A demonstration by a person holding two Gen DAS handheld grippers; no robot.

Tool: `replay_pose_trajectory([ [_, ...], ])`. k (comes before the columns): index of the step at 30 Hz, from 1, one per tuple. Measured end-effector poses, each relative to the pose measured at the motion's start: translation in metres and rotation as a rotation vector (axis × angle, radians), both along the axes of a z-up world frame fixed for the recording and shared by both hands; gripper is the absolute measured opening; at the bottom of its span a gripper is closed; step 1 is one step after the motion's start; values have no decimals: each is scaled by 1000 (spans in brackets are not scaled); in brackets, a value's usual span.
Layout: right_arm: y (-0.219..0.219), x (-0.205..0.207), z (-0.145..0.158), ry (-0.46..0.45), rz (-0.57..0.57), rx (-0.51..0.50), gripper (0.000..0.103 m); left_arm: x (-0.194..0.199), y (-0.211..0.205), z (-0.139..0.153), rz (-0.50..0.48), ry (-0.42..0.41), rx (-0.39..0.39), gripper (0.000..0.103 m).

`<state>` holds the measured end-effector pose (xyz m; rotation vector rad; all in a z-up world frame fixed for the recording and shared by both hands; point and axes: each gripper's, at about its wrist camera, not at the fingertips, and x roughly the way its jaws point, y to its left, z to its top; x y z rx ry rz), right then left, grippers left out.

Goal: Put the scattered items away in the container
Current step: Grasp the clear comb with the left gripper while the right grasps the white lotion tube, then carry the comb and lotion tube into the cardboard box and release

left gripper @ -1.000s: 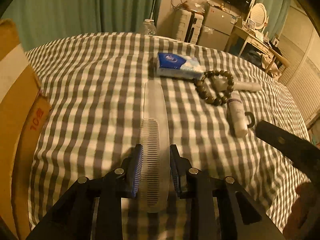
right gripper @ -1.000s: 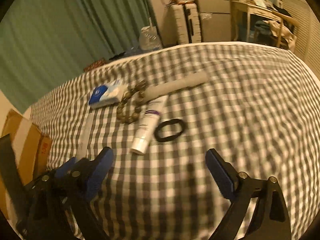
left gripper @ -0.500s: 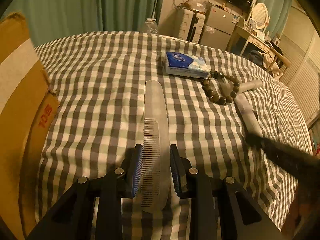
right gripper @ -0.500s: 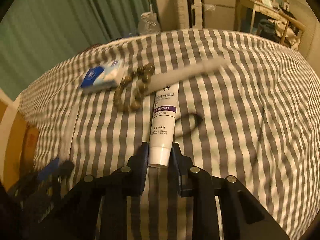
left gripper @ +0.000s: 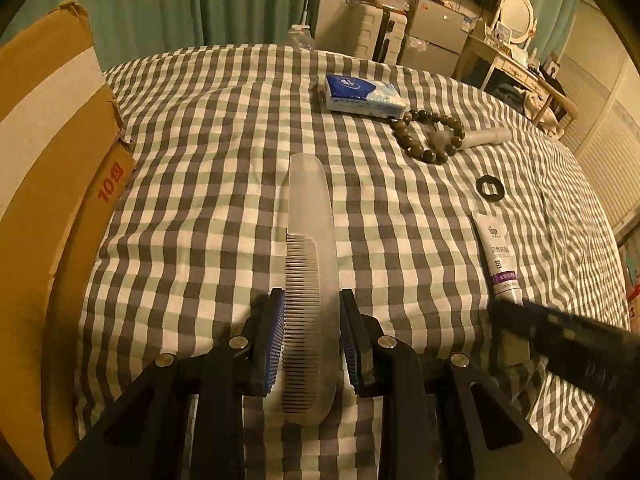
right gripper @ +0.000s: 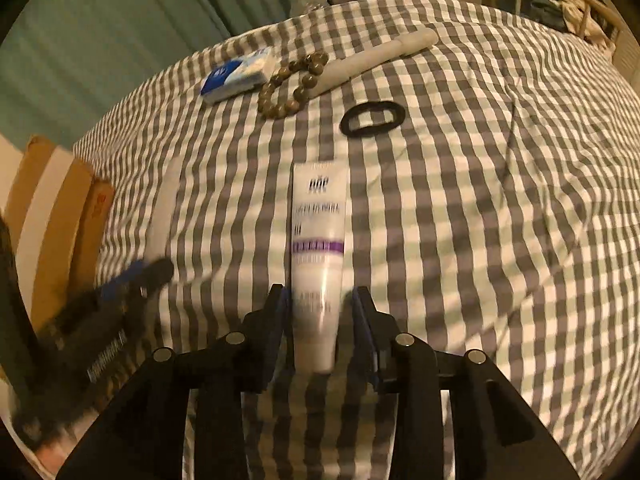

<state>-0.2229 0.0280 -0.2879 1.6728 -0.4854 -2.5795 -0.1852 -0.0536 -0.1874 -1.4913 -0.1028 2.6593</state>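
My left gripper [left gripper: 311, 300] is shut on a translucent comb [left gripper: 308, 248] and holds it above the checked bedspread. My right gripper [right gripper: 320, 300] is shut on a white tube with a purple band [right gripper: 318, 248], cap end between the jaws; the tube also shows in the left wrist view [left gripper: 499, 256]. The cardboard box [left gripper: 48, 184] stands at the left edge of the bed, also in the right wrist view [right gripper: 52, 216]. A blue tissue pack [left gripper: 362, 94], a bead bracelet [left gripper: 430, 136], a black hair tie [left gripper: 490, 188] and a pale stick [left gripper: 486, 136] lie on the bed.
The bed's checked cover [left gripper: 200, 160] fills both views. Green curtains [left gripper: 160, 0], a suitcase [left gripper: 382, 36] and a dressing table with a mirror [left gripper: 516, 36] stand beyond the far edge. A louvred wall [left gripper: 608, 152] runs along the right.
My right gripper went from wide open to shut on the tube and drew it back toward me, away from the hair tie. My left gripper moved left toward the box with the comb.
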Motion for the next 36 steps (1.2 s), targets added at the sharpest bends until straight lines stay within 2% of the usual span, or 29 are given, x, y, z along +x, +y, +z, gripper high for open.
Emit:
replay_pose_trajectory([
  [3, -2, -9, -4, 6, 8, 19, 35, -4, 2, -2, 3, 1, -1, 27],
  [4, -6, -11, -5, 11, 13, 46, 26, -5, 3, -2, 2, 2, -5, 27],
  [5, -8, -13, -5, 18, 14, 63, 25, -5, 4, -1, -1, 4, -10, 27],
  [11, -7, -1, 7, 53, 17, 74, 25, 1, 5, 14, -12, 28, 16, 27],
  [17, -14, 24, 33, 86, 48, 18, 25, 21, 4, 47, -40, 80, 55, 26],
  [20, -26, 39, 40, 84, 52, -17, 25, 34, -3, 60, -38, 88, 92, 22],
  [21, -30, 42, 40, 78, 54, -27, 25, 38, -5, 63, -37, 88, 97, 5],
  [23, -38, 53, 48, 82, 58, -28, 25, 45, -10, 67, -39, 74, 113, 3],
  [29, -53, 78, 66, 108, 55, -22, 25, 68, -21, 56, -36, 36, 122, 3],
  [34, -55, 90, 72, 105, 45, -28, 25, 77, -28, 36, -30, -54, 164, 3],
  [36, -55, 93, 75, 110, 37, -27, 25, 77, -28, 32, -36, -66, 183, 5],
])
